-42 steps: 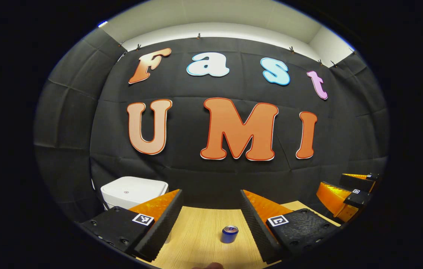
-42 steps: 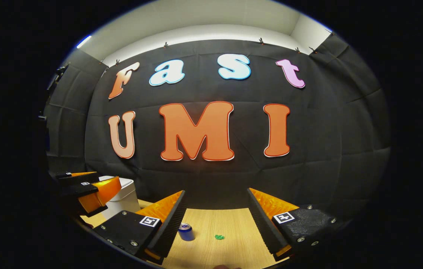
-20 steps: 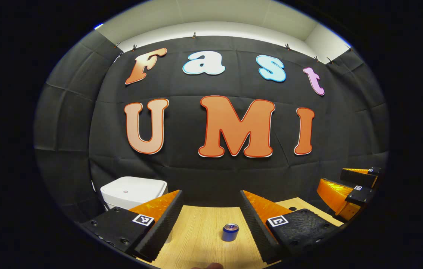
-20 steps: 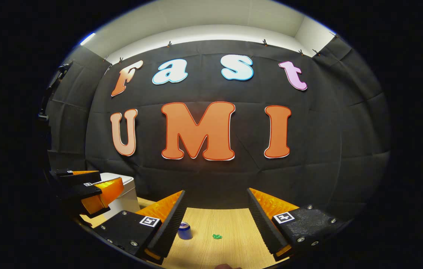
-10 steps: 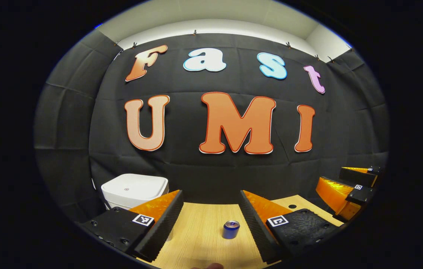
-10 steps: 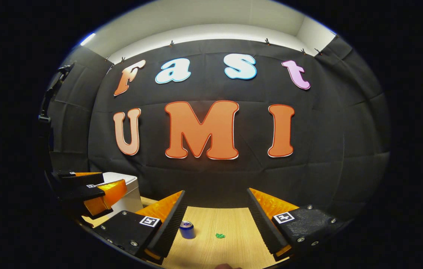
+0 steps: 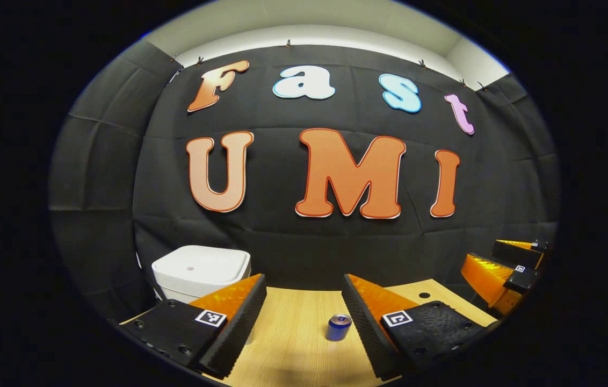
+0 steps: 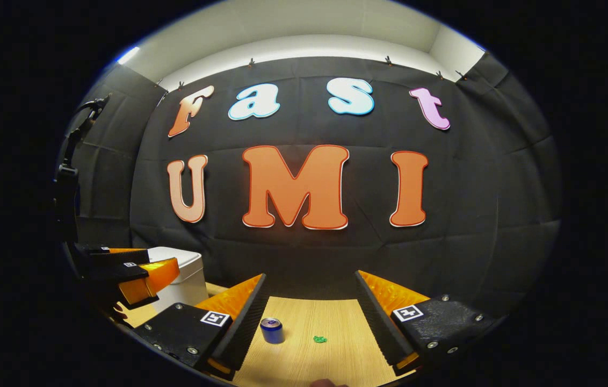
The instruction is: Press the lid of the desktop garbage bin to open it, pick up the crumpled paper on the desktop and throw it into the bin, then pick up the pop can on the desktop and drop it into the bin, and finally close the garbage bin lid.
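Hovering above the wooden counter (image 7: 293, 333), the left tongs (image 7: 304, 293) stand wide apart with nothing between them, the blue pop can (image 7: 339, 327) upright on the wood just inside the right-hand finger and the white garbage bin (image 7: 202, 269), lid down, at the counter's far left against the black cloth wall. Seen in the right gripper view, the right tongs (image 8: 312, 287) are likewise spread and empty above the counter, with the can standing near the left-hand finger and a small green crumpled paper (image 8: 319, 339) lying just beside it, apart from it.
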`<state>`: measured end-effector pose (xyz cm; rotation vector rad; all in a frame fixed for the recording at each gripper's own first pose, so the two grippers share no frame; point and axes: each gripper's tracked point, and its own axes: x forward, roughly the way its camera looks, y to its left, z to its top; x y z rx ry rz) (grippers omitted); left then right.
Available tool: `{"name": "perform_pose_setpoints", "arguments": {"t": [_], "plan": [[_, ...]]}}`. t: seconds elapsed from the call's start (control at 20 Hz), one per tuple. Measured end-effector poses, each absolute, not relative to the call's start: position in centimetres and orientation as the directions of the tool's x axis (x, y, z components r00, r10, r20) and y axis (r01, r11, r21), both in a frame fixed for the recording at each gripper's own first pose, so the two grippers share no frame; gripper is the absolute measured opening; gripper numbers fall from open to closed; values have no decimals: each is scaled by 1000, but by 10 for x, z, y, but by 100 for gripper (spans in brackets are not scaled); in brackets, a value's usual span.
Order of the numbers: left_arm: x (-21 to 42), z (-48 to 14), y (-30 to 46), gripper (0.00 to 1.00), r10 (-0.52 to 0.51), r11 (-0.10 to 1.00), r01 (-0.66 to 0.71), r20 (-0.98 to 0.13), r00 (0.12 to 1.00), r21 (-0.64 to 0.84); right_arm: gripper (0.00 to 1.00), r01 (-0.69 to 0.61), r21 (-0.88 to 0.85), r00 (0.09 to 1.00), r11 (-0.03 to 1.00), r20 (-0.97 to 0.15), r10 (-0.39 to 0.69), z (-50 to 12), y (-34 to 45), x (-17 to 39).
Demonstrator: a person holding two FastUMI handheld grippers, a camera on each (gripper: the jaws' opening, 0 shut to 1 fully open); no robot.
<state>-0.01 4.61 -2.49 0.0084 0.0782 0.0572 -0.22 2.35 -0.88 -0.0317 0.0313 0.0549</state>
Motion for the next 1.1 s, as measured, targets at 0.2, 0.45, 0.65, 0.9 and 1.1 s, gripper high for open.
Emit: {"name": "perform_pose_setpoints", "arguments": {"t": [0.2, 0.45, 0.65, 0.9, 1.1], "plan": [[4, -42, 71, 53, 101, 994, -104, -134, 986, -16, 94, -61, -27, 998, 998, -31, 60, -9, 27, -1], [25, -35, 149, 11, 195, 977, -205, -140, 971, -61, 94, -68, -32, 997, 997, -50, 66, -15, 30, 0], [67, -45, 235, 0, 230, 967, -247, -201, 952, -66, 94, -56, -30, 997, 998, -56, 54, -19, 30, 1], [106, -101, 294, 0, 256, 953, -293, -326, 910, -70, 94, -55, -38, 997, 998, -62, 53, -23, 36, 4], [123, -108, 302, 0, 214, 965, -252, -332, 919, -74, 94, -40, -49, 997, 998, -73, 36, -27, 34, 7]]}}
